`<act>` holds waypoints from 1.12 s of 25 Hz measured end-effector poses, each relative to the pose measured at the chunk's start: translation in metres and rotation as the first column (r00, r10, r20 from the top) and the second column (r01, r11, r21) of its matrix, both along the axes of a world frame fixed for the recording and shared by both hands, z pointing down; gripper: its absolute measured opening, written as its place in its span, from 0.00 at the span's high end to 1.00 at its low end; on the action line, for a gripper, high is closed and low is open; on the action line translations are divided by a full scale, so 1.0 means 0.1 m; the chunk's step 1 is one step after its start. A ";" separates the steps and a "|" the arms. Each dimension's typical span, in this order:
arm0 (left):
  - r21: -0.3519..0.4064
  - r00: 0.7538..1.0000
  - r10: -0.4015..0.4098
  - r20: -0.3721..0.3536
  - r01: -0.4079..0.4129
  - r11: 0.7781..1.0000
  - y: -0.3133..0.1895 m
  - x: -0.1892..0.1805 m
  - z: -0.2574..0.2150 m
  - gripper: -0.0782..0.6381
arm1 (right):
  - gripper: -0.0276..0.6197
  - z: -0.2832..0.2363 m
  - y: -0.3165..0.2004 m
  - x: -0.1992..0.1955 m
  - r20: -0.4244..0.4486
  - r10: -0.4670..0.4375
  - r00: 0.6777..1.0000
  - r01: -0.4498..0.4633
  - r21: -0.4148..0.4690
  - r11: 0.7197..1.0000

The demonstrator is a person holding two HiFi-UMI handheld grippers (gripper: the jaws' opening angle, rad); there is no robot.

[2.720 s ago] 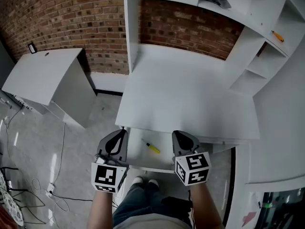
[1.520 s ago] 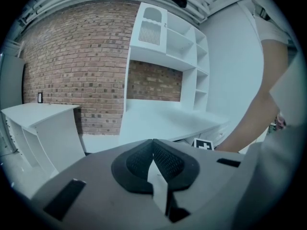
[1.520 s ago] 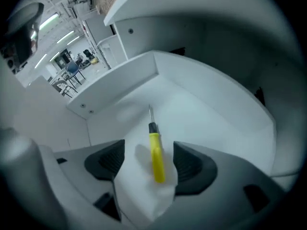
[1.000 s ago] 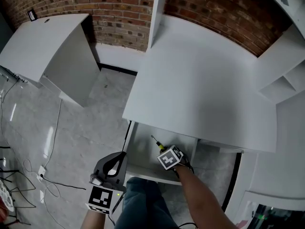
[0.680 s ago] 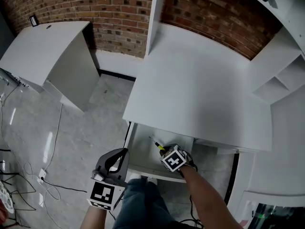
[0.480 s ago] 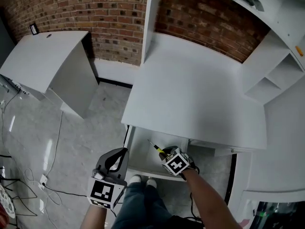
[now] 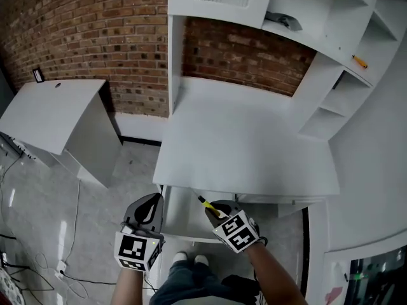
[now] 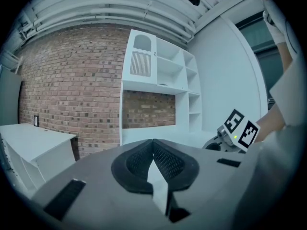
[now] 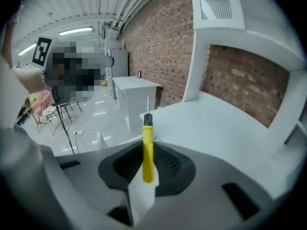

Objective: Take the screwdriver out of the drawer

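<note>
The screwdriver (image 9: 147, 152) sits pinched between the jaws of the right gripper (image 9: 146, 166). The pads press on the lower part of its yellow handle. This grip near the butt leaves the black collar and the thin metal shaft free ahead of the jaws, which probably suits lifting a slim tool off a flat drawer floor.

In the right gripper view its long axis runs straight along the line the gripper points. The butt is toward the camera and the tip points away, over the white desk (image 9: 225, 128). In the head view the screwdriver (image 7: 206, 203) slants up and to the left from the right gripper (image 7: 214, 211). Its tip lies close to the front edge of the desk (image 7: 241, 151) and above the open drawer (image 7: 180, 216). From so steep an angle it is hard to tell how far it stands clear of the drawer, though it appears lifted out of it.

The left gripper (image 7: 147, 210) hangs just beside the drawer's left side. Its jaws (image 8: 153, 159) are pressed together on nothing, so it seems merely parked out of the way while the other gripper carries the tool.
</note>
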State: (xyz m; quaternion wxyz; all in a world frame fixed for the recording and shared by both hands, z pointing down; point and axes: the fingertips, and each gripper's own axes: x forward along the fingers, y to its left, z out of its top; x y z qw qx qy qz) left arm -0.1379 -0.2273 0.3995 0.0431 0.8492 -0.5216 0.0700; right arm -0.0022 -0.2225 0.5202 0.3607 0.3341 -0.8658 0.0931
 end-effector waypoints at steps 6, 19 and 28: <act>0.046 1.000 -0.003 -0.005 0.004 0.999 -0.04 0.04 -0.22 0.87 | 0.84 -0.41 0.01 0.10 0.087 0.088 0.992 -0.095 0.079 0.992; 0.028 0.998 -0.046 0.034 0.045 0.999 -0.35 -0.06 -0.21 0.87 | 0.84 0.18 -1.11 0.55 0.088 0.268 0.959 -0.262 -0.075 0.962; -0.029 0.998 -0.043 0.049 0.044 0.999 -0.61 -0.03 0.03 0.87 | 0.84 0.92 -1.64 0.75 -0.107 0.297 0.949 -0.311 -0.155 0.938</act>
